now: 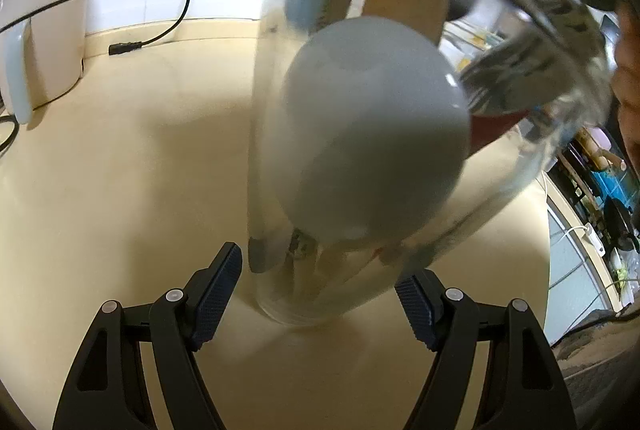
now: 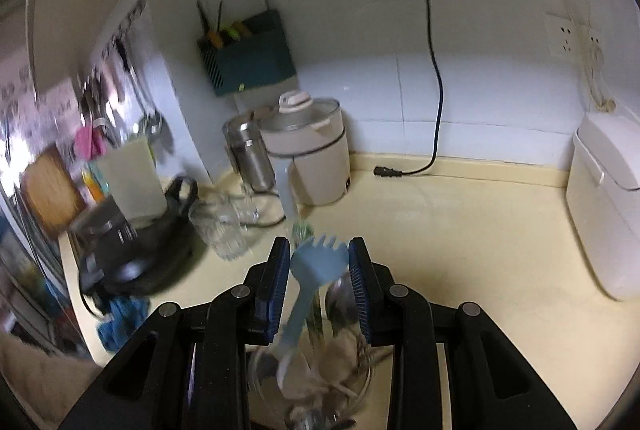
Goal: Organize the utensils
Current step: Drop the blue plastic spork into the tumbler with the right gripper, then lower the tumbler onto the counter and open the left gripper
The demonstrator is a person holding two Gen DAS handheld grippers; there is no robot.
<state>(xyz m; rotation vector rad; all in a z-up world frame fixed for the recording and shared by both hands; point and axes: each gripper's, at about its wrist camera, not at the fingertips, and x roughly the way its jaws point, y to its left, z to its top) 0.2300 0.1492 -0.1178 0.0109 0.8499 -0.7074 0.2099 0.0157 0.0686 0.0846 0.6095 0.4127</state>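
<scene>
Mostly blur and glass: utensils stand in a clear jar on a cream counter.

From the left wrist, the left gripper (image 1: 318, 290) has its pads against the base of the glass jar (image 1: 280, 166), gripping it; a pale spoon bowl (image 1: 376, 134) fills the middle, hiding the handles behind, and the jar's rim is cut off above. From the right wrist, the right gripper (image 2: 319, 272) stands open around a blue spork (image 2: 316, 262), pads apart from it; the jar's mouth (image 2: 312, 386) below is smeared, its contents hard to separate, and the counter's left clutter is motion-blurred.
</scene>
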